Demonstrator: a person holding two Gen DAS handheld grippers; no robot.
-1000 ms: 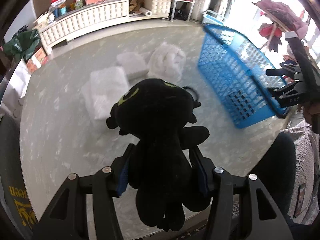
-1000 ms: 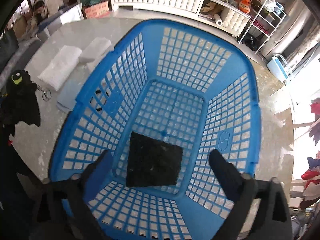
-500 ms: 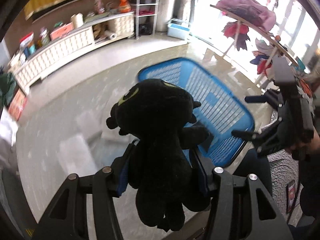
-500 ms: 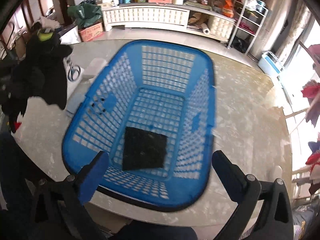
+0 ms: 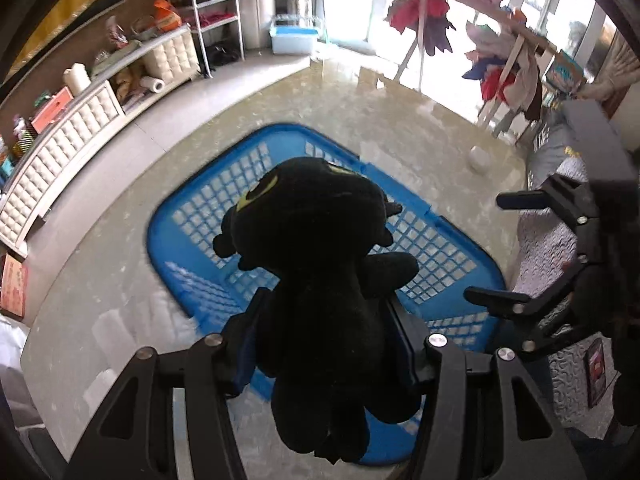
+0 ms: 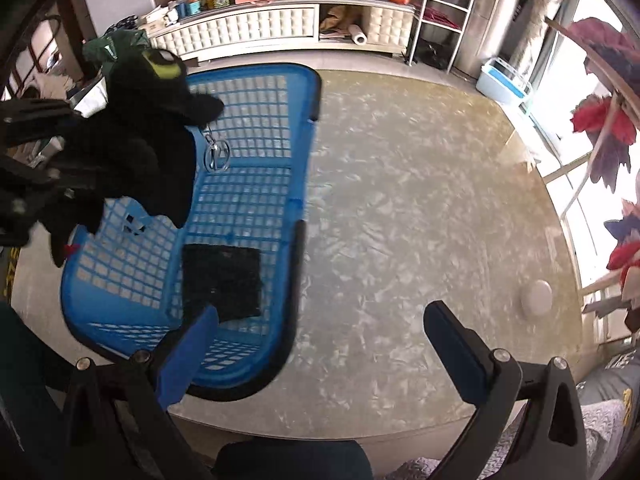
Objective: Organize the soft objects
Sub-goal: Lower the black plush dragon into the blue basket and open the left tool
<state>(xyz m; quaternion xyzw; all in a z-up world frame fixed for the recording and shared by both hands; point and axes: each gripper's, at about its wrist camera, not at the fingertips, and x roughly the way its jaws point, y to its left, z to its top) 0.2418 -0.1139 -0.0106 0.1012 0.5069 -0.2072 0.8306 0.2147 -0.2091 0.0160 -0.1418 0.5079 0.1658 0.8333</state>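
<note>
My left gripper is shut on a black plush toy with yellow eyes and holds it in the air above the blue plastic basket. The right wrist view shows the same toy hanging over the basket's left side, with a metal key ring dangling from it. A black square cloth lies on the floor of the basket. My right gripper is open and empty, to the right of the basket; it also shows in the left wrist view.
The basket stands on a round marble-look table. A small white round object sits near the table's right edge. A white cabinet and a wire shelf stand beyond. Hanging clothes fill the window side.
My left gripper has carried the plush toy to the right, from over the white cushions to above the basket. My right gripper has shifted right, away from over the basket.
</note>
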